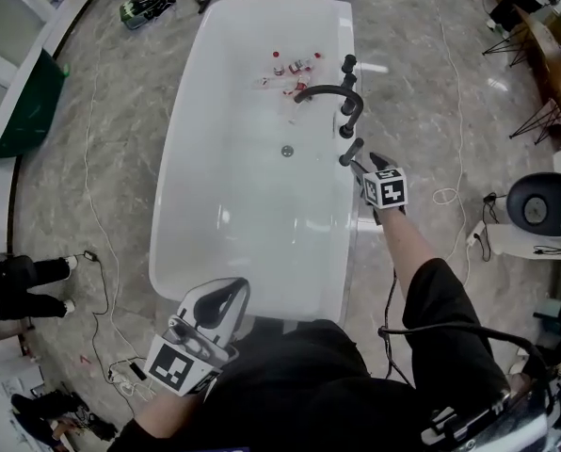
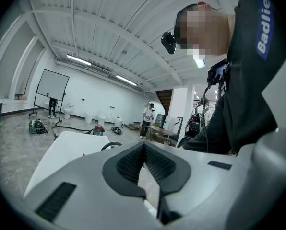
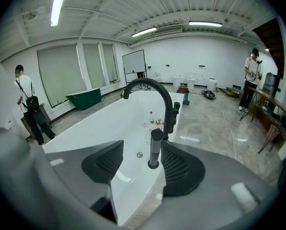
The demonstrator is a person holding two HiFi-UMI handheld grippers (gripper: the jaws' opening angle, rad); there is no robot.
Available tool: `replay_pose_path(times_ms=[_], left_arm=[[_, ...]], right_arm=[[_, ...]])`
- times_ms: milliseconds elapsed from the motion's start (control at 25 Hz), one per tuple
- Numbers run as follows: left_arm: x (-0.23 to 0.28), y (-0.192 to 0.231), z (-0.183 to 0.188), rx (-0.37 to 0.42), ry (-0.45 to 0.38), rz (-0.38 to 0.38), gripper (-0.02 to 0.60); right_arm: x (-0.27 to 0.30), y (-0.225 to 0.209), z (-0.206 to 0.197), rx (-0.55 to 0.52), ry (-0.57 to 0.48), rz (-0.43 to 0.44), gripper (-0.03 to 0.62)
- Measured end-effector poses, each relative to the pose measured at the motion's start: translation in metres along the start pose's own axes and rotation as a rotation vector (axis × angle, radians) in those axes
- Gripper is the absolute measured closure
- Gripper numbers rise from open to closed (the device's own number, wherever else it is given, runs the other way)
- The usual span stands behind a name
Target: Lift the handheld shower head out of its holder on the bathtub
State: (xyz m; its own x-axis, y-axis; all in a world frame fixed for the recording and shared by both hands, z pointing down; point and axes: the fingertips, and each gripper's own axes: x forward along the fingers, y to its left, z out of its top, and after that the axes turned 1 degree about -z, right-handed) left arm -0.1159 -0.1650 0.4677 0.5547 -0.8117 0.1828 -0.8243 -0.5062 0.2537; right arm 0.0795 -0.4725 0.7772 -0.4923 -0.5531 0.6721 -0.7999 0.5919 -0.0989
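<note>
White freestanding bathtub (image 1: 180, 149) sits on a grey marbled floor (image 1: 102, 83) and fills the middle of the head view. Inside it, at the far end, a loose cluster of small bottles with red caps (image 1: 295, 66) lies on the tub bottom; round drain (image 1: 286, 150) sits mid-tub, well apart from them. No water can be made out. A black tap set runs along the tub's right rim: curved spout (image 1: 326, 90) arcs over the basin, with short black knobs (image 1: 348, 64) beside it. Handheld shower head (image 3: 155, 146), a slim dark stick with a grey ribbed grip, stands upright in its holder at the near end of that row, on the rim. Right gripper (image 3: 142, 152) points down at it with its jaws spread wide. The shower head stands between them, just beside the right-hand pad (image 3: 177, 164) and well clear of the left-hand one. It is not clamped, and whether it touches the right-hand pad is unclear. Left gripper (image 2: 144, 146) hangs by the tub's near rim, its jaw tips pressed together with nothing between them.
</note>
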Motion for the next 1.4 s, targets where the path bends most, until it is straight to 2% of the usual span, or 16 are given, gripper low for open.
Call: replay_pose_path(times_ms=[600,1040,1120,1200,1400], left_arm=[[0.017,0.021,-0.03,-0.026,0.063,0.016,0.575],[0.014,0.03,-0.054,-0.057,0.12,0.049,0.575],[0.011,0.032,-0.057,-0.067,0.124,0.056,0.575],[0.009,0.034,-0.059,-0.075,0.123,0.066,0.575],[0.005,0.037,-0.058,-0.072,0.105,0.079,0.575]], right_arm=[[0.081,-0.04,-0.027,0.097,0.035,-0.09,0.381],[0.119,-0.048,-0.039,0.153,0.056,-0.096,0.384],[0.123,-0.048,-0.041,0.157,0.067,-0.099,0.395],[0.124,-0.05,-0.043,0.164,0.075,-0.112,0.453],[0.115,-0.05,-0.051,0.214,0.078,-0.143,0.457]])
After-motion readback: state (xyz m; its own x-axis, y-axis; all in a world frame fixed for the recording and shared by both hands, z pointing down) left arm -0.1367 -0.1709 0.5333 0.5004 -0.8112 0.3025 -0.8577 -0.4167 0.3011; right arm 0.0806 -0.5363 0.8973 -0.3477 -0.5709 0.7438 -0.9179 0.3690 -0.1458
